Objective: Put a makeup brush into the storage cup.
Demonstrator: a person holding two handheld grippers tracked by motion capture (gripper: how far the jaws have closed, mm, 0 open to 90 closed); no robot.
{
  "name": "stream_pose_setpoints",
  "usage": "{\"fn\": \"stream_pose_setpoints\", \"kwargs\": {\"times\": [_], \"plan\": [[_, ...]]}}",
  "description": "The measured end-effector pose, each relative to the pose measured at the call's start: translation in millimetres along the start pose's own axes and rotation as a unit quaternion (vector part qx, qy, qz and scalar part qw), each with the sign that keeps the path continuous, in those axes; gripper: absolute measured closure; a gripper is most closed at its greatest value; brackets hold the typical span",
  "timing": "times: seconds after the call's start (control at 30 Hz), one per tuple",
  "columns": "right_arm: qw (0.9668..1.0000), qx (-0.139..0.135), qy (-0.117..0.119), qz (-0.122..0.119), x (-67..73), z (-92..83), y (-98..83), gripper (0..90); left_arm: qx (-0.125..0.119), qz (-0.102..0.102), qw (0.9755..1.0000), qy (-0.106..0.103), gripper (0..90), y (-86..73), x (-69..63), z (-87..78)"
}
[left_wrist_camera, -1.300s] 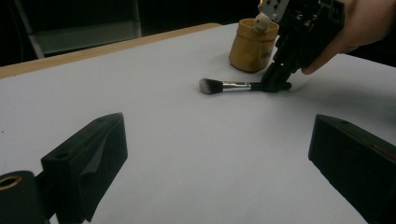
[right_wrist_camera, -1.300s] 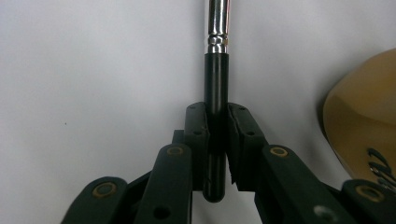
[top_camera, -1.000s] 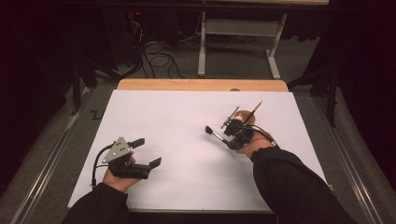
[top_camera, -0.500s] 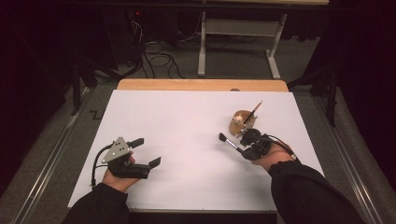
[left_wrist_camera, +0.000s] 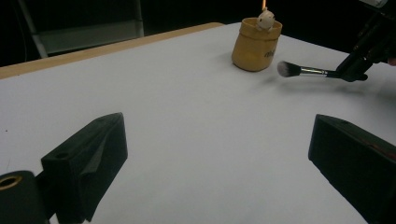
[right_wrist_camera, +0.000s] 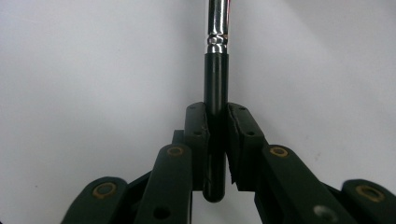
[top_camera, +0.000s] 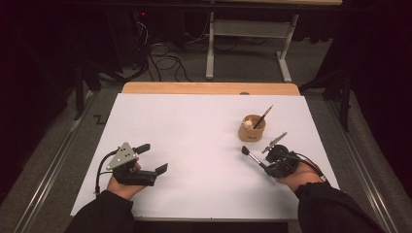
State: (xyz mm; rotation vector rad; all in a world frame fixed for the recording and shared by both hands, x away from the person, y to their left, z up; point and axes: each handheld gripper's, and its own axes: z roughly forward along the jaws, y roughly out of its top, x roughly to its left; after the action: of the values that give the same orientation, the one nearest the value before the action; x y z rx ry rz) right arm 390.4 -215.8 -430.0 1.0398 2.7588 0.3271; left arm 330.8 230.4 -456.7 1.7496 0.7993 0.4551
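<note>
My right gripper [top_camera: 268, 160] hovers low over the white sheet, just in front of and to the right of a tan cup [top_camera: 252, 128]. It is shut on the black handle of a makeup brush [top_camera: 251, 156], whose dark bristle head points left. In the right gripper view the handle [right_wrist_camera: 215, 88] sits clamped between the pads [right_wrist_camera: 196, 126]. A thin stick and a small white figure stand in the cup [left_wrist_camera: 256, 44]. In the left gripper view the brush [left_wrist_camera: 299, 71] lies level beside the cup. My left gripper [top_camera: 154, 158] rests at the front left, open and holding nothing [left_wrist_camera: 218, 123].
A white sheet [top_camera: 194, 126] covers the table, with a wooden strip [top_camera: 209, 88] along the far edge. Beyond it are a dark floor, cables [top_camera: 165, 58] and a grey metal stand [top_camera: 243, 34]. Metal rails run along both sides.
My right gripper has drawn back from the cup toward the person and to the right, carrying the brush with it. The left gripper has stayed put.
</note>
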Motion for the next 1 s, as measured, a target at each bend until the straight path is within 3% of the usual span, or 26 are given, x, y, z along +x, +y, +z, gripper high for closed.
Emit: {"fn": "stream_pose_setpoints", "kwargs": {"times": [0.23,0.5,0.63,0.83,0.9,0.93,1.0], "plan": [[0.9979,-0.063,0.0,0.017,2.3,0.5,-5.3,81.3,0.001,-0.002,1.0,0.001,5.1,-0.8,1.0,0.1],[0.9908,-0.129,0.009,0.04,0.0,8.3,-12.3,81.2,0.005,-0.006,1.0,0.005,5.1,-2.4,3.1,0.6],[0.9834,-0.171,0.027,0.054,-1.0,14.0,-19.1,81.3,0.002,-0.007,0.9999,0.007,5.1,-2.9,4.2,0.8],[0.9726,-0.221,0.026,0.066,-0.5,14.3,-26.5,81.3,0.003,-0.011,0.9999,0.013,5.1,-4.0,5.0,0.9],[0.9673,-0.241,0.031,0.071,-1.3,14.2,-27.7,81.2,0.004,-0.012,0.9998,0.015,5.1,-4.4,5.5,0.9],[0.9632,-0.256,0.037,0.074,-2.2,14.6,-28.4,81.3,0.004,-0.012,0.9998,0.016,5.1,-4.5,5.6,0.9],[0.9605,-0.265,0.037,0.077,-2.7,15.0,-28.8,81.3,0.004,-0.013,0.9998,0.017,5.1,-4.9,6.2,0.7]]}}
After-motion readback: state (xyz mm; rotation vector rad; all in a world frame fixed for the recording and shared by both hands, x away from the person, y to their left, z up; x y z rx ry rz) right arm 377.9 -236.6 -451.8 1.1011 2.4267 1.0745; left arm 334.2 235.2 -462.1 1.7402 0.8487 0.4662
